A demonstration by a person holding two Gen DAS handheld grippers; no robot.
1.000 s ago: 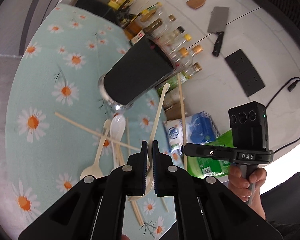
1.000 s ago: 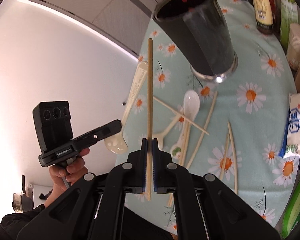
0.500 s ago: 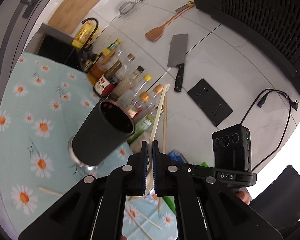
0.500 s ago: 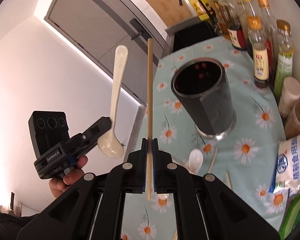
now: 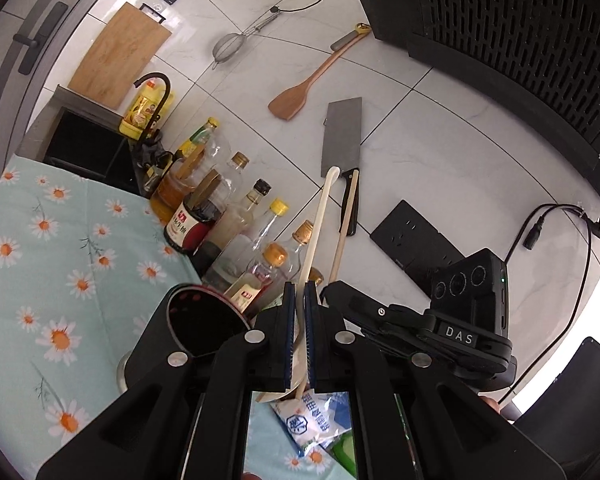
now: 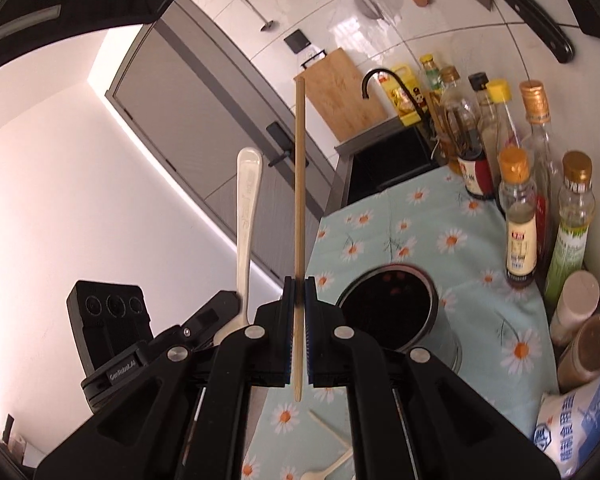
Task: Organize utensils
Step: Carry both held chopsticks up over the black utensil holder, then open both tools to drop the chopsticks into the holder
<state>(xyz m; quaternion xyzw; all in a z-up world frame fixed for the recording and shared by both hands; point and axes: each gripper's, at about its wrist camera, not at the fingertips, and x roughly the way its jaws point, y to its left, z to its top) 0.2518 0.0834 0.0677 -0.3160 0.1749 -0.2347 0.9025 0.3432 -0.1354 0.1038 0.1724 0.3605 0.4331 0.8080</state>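
My left gripper (image 5: 299, 292) is shut on a cream plastic spoon (image 5: 317, 224), handle pointing up and bowl low between the fingers. My right gripper (image 6: 299, 286) is shut on a single wooden chopstick (image 6: 299, 184), held upright. The same chopstick (image 5: 346, 224) shows in the left wrist view, and the spoon (image 6: 245, 232) in the right wrist view. The dark cylindrical utensil holder (image 5: 204, 320) stands on the daisy tablecloth, just left of and below my left gripper; its open mouth (image 6: 388, 310) lies right of my right gripper. Both grippers hover above it.
Sauce and oil bottles (image 6: 520, 216) line the wall behind the holder. Jars (image 6: 588, 344) and a blue-white bag (image 6: 580, 428) sit at the right. More loose utensils (image 6: 328, 432) lie on the cloth (image 5: 60, 256). A cleaver (image 5: 342, 148), spatula and strainer hang on the wall.
Both grippers have risen and tilted up from the table with the spoon and the chopstick still gripped. The holder has dropped lower in both views and its open mouth now shows.
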